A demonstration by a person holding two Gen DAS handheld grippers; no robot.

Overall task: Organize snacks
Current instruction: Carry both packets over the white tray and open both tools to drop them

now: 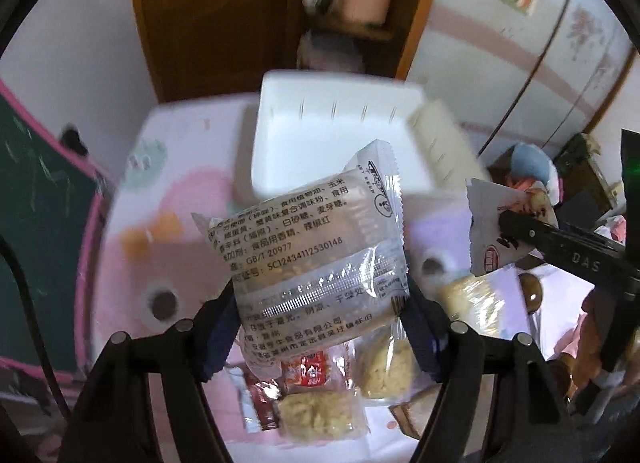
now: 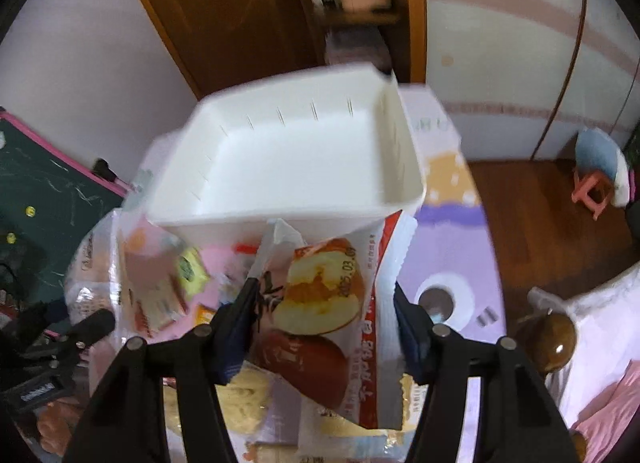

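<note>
My left gripper (image 1: 320, 295) is shut on a clear and silver snack packet (image 1: 304, 239) with black printed text, held above the table. Just beyond it stands a white plastic bin (image 1: 320, 135), nothing visible inside. Below the packet lie loose snacks: two pale puffed-rice cakes (image 1: 316, 415) and a red sachet (image 1: 260, 399). My right gripper (image 2: 324, 315) is shut on a red and white packet (image 2: 332, 283) that pictures bread, in front of the same bin (image 2: 288, 167). In the left wrist view that gripper (image 1: 560, 251) shows at the right edge.
The table (image 1: 160, 231) has a pastel cartoon top. A green chalkboard with a pink frame (image 2: 48, 191) leans at the left. A wooden door (image 2: 240, 15) stands behind the bin. A brown round knob (image 2: 556, 343) and a pink stool (image 2: 596, 187) are at the right.
</note>
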